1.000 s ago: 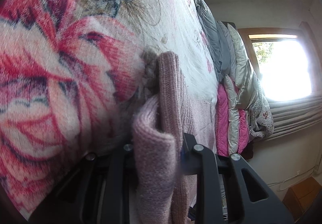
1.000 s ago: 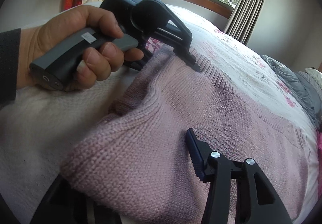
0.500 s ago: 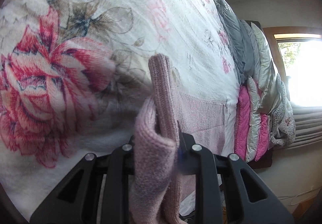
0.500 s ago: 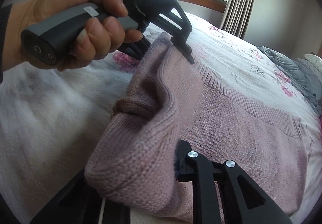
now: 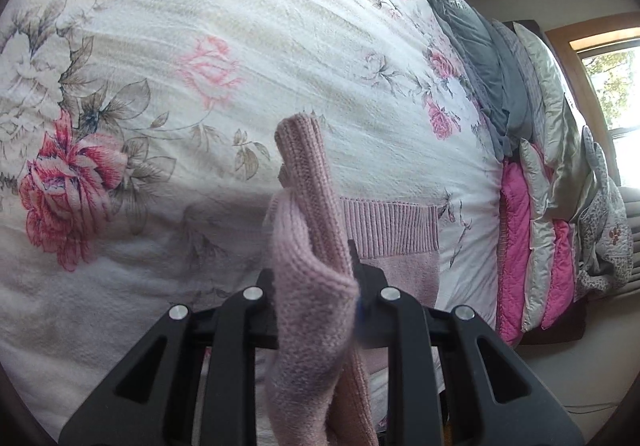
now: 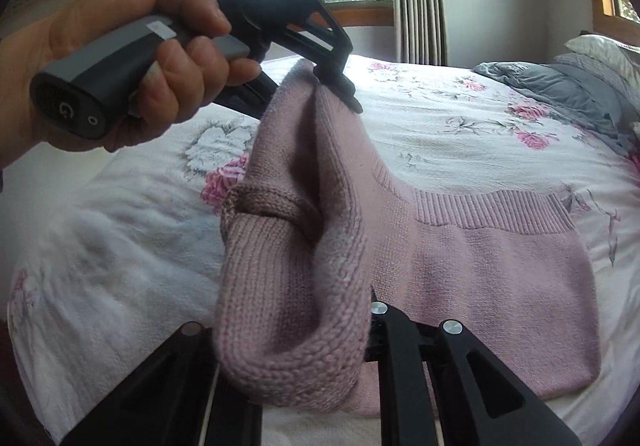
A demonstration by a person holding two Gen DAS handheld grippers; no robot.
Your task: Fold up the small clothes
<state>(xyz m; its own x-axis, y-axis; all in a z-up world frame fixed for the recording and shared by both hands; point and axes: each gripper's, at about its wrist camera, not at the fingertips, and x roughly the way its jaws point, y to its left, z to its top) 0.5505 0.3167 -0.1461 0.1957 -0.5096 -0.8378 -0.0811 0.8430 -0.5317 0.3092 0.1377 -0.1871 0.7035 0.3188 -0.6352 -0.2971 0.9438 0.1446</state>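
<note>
Both the left gripper and right gripper seem clamped on the soft, floppy pink sweater, best pinched at its corners.

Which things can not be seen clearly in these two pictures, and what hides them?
- Left wrist view: the fingertips of the left hand-held gripper are buried in the pink sweater.
- Right wrist view: the bunched sweater covers the right hand-held gripper finger on the left side of the picture.
- Right wrist view: the raised fold hides the sweater's sleeves.
- Both views: the bedspread runs past the picture edges.
</note>
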